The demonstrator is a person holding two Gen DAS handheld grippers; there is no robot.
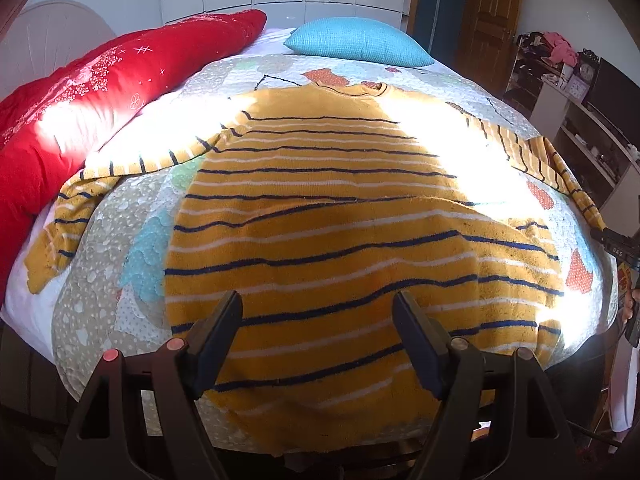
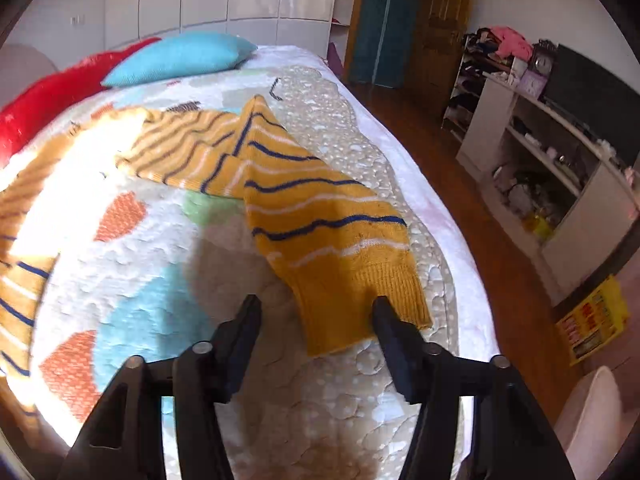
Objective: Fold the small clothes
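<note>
A yellow striped sweater (image 1: pixel 320 208) lies flat on the quilt (image 1: pixel 100 300), sleeves out. The left gripper (image 1: pixel 318 304) hangs spread above its hem, holding nothing. Only the right view shows the sleeve cuff (image 2: pixel 360 304), with the right gripper (image 2: pixel 316 308) spread just over it, one finger (image 2: pixel 390 324) at the cuff.

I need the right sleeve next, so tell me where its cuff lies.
In the right wrist view the cuff lies flat on the quilt near the bed's right edge, just ahead of the open right tool, touching its right finger.
</note>
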